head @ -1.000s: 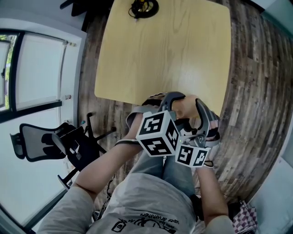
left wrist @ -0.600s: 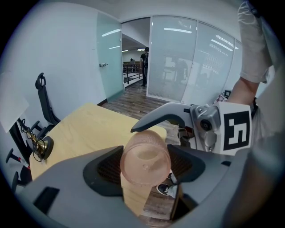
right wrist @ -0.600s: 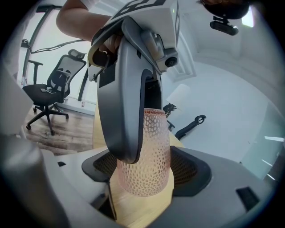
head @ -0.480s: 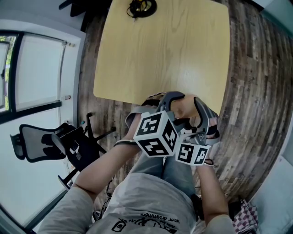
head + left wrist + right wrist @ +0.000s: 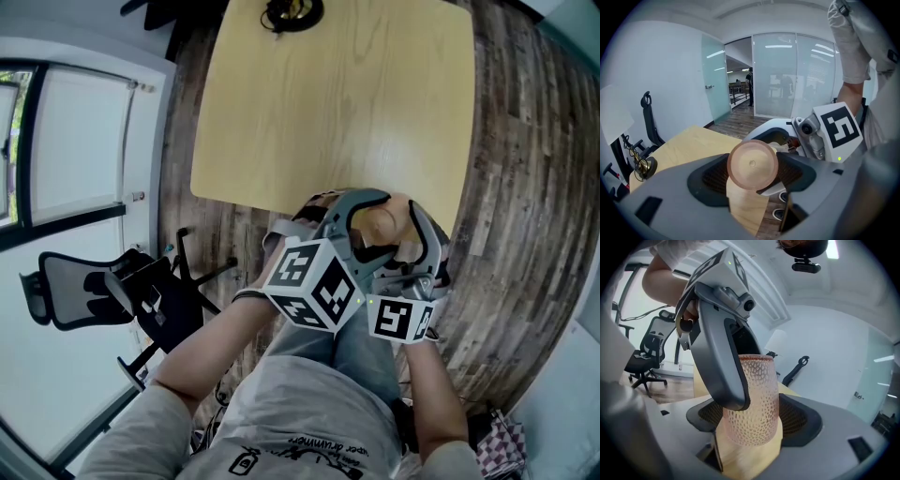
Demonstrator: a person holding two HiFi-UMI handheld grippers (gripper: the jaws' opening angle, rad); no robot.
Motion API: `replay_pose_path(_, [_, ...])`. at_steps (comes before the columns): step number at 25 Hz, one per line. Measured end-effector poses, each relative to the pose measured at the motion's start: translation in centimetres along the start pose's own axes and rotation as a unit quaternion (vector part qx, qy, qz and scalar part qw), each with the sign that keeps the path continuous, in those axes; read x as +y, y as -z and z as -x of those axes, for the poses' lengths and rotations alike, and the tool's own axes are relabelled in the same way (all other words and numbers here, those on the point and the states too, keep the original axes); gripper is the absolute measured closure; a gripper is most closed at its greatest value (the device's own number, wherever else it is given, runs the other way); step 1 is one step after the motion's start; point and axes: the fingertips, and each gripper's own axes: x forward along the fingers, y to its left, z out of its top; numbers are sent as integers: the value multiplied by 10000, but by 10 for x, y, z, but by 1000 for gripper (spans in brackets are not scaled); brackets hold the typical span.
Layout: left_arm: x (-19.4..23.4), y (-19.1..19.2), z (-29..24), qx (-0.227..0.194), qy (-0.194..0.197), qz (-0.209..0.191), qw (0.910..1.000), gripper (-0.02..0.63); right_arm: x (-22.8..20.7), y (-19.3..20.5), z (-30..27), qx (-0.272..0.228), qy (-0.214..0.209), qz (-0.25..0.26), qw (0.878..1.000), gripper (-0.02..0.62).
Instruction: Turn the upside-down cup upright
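A peach-pink cup (image 5: 380,225) with a honeycomb-textured wall is held in the air just in front of the table's near edge, above my lap. In the left gripper view its round flat base (image 5: 752,164) faces the camera, between the two pads. In the right gripper view its patterned side (image 5: 757,401) fills the gap between the pads, and one left jaw crosses in front of it. The left gripper (image 5: 361,217) and the right gripper (image 5: 405,239) both sit shut on the cup, pressed close together.
The light wooden table (image 5: 328,103) stretches ahead, with a small black and gold object (image 5: 292,14) at its far edge, also in the left gripper view (image 5: 644,166). A black office chair (image 5: 103,291) stands to the left on the plank floor (image 5: 525,187).
Both grippers have turned a little with the cup between them. The left marker cube has dropped down and left, and the right cube has shifted slightly right.
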Motion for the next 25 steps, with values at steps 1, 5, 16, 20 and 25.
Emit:
replay_pose_path(1, [0,-1,1,-79,-9,35,10000,293,0,-1,0,-31,-15,-67,10000,235])
replay_pose_path(5, [2,-7,3,-553,-21,184,9983,293,-3,0,-1,-161,-34,-476,9987,235])
replay_pose_path(16, [-1,-15,-6,-1335,112,433,9900,295,-9,16,-5,-375,107,-1688,9849,235])
replay_pose_path(20, [-2,-10,-14,-1326,141,438,9901,295,-6,26,-10,-185,79,-1707,9851,235])
replay_pose_path(25, [-2,-4,-23,-1334,191,518,9895,295,-3,39,-18,32,30,-1634,9865,235])
